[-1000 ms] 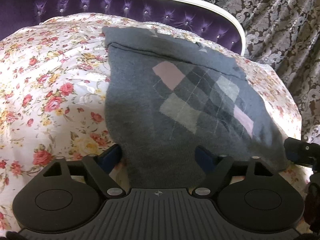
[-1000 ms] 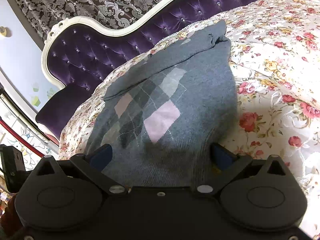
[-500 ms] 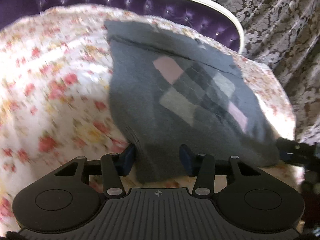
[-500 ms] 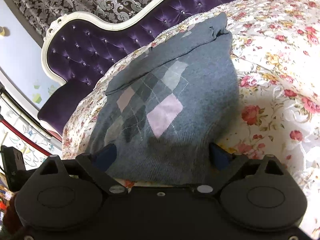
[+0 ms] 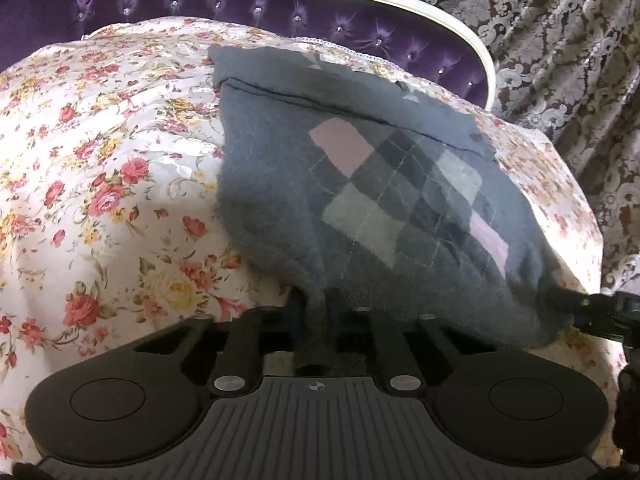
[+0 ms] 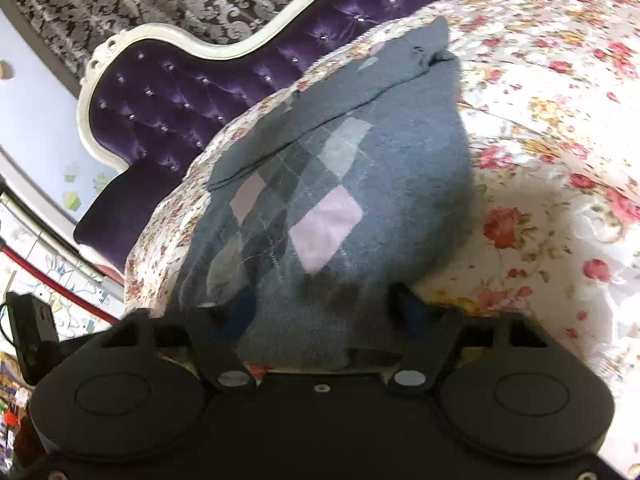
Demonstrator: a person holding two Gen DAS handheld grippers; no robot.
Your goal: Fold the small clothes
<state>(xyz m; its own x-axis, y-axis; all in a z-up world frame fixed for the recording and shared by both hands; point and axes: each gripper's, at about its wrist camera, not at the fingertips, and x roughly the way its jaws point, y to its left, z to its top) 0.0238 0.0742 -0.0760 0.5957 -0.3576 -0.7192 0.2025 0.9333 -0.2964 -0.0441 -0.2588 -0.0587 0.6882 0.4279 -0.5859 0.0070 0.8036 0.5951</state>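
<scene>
My left gripper is clenched on the near hem of the grey argyle sweater, which lies ahead on the floral bedspread. My right gripper is closing around the hem's other corner. Risk: it pinches bedspread too, dragging it.

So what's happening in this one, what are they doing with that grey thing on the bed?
A person is folding a grey argyle sweater on a flowered bedspread, using a hand-held tool in each hand. The left tool has pinched the sweater's near edge and is shut on it. The right tool straddles the same edge at the other corner, its jaws closing with the fabric between them. The sweater is not lifted yet.
</scene>
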